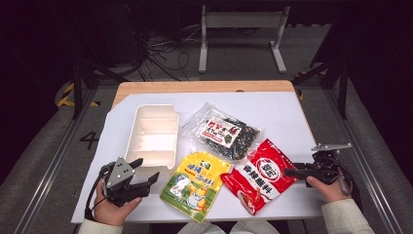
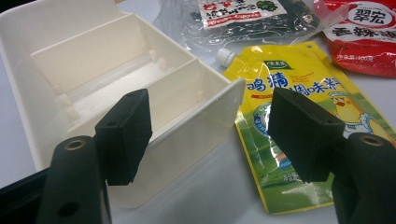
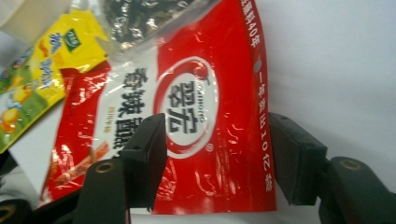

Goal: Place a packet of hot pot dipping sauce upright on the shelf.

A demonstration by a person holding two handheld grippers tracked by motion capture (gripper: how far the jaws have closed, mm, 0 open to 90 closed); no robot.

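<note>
At lower right of the high view, the right gripper (image 1: 288,171) straddles the red pouch's (image 1: 261,176) edge, jaws wide, seemingly lined up to pinch it. Lower left, the left gripper (image 1: 145,169) waits spread beside the white divided box (image 1: 153,132), likely its destination.

A cream box (image 1: 152,134), a yellow and green pouch (image 1: 196,184) with a chick on it, a red packet (image 1: 261,174) with a white label, and a clear bag (image 1: 225,131) of dark bits lie on the white counter (image 1: 287,112).
</note>
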